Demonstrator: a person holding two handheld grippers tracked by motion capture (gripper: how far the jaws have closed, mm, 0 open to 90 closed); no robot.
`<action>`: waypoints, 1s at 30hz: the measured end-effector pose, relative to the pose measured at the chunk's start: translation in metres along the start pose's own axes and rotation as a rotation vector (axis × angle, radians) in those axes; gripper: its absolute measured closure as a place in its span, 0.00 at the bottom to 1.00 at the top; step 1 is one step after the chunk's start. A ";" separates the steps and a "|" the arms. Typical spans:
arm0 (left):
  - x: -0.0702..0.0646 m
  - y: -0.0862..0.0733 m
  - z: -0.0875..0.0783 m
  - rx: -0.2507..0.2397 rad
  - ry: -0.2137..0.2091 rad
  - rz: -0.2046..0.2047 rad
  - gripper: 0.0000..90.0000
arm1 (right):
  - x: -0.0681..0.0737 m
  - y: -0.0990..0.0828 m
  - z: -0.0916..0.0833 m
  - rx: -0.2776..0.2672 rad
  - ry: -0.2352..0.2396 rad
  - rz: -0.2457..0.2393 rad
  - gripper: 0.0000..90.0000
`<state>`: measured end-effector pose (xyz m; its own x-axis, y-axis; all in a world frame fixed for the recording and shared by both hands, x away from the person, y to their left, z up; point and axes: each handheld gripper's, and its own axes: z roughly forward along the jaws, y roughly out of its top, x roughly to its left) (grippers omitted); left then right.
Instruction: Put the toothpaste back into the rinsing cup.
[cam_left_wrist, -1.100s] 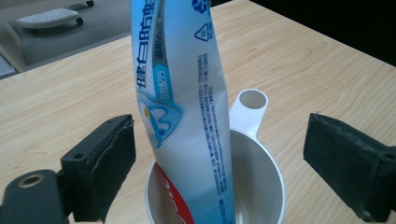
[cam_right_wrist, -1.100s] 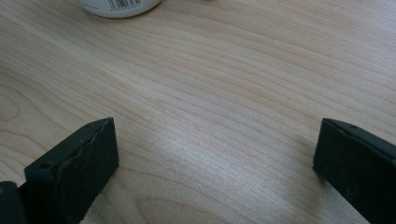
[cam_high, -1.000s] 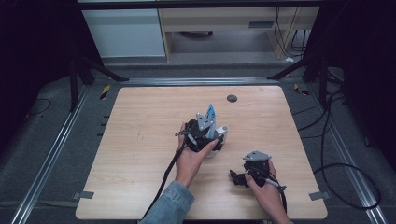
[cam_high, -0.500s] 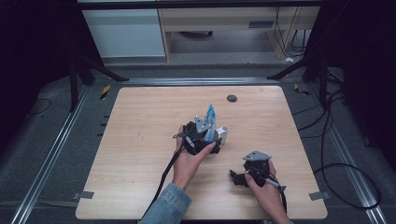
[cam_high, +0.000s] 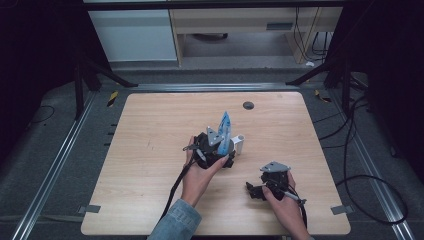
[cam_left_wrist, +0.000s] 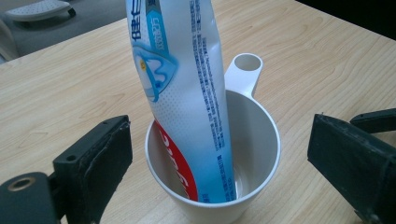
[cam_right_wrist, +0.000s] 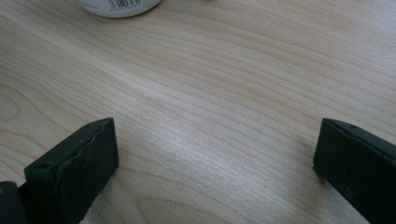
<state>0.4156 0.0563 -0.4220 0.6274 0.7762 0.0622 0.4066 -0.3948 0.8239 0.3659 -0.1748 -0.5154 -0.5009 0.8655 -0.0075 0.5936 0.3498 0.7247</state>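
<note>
A blue-and-white toothpaste tube (cam_left_wrist: 187, 79) stands tilted, its lower end inside a white cup (cam_left_wrist: 261, 140) with a round-holed handle. In the left gripper view, my left gripper (cam_left_wrist: 224, 144) is open, one black jaw on each side of the cup, touching neither it nor the tube. The high view shows the tube (cam_high: 225, 129) and cup (cam_high: 239, 145) near the table's middle, right in front of my left gripper (cam_high: 226, 151). My right gripper (cam_high: 265, 181) rests lower right, open over bare wood (cam_right_wrist: 210, 154). The cup's base (cam_right_wrist: 119, 7), with a barcode, shows at the top of the right gripper view.
The wooden table (cam_high: 150, 130) has a small dark round disc (cam_high: 248, 105) near its far edge. Metal rails (cam_high: 65, 150) run along its sides, and cables (cam_high: 360, 165) lie on the floor to the right. Pale cabinets (cam_high: 135, 35) stand beyond the table.
</note>
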 end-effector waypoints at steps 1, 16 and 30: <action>0.000 -0.001 -0.001 0.003 -0.001 0.000 0.07 | 0.000 0.000 0.000 0.000 0.000 0.000 0.00; 0.018 -0.011 -0.018 0.021 0.013 0.027 0.06 | 0.000 0.000 0.000 0.000 0.000 0.001 0.00; 0.039 -0.032 -0.031 0.057 0.045 0.026 0.07 | 0.000 0.000 0.000 0.000 0.000 0.000 0.00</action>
<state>0.4065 0.1149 -0.4287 0.6085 0.7860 0.1095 0.4286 -0.4416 0.7882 0.3658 -0.1748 -0.5154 -0.5004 0.8658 -0.0074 0.5939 0.3495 0.7247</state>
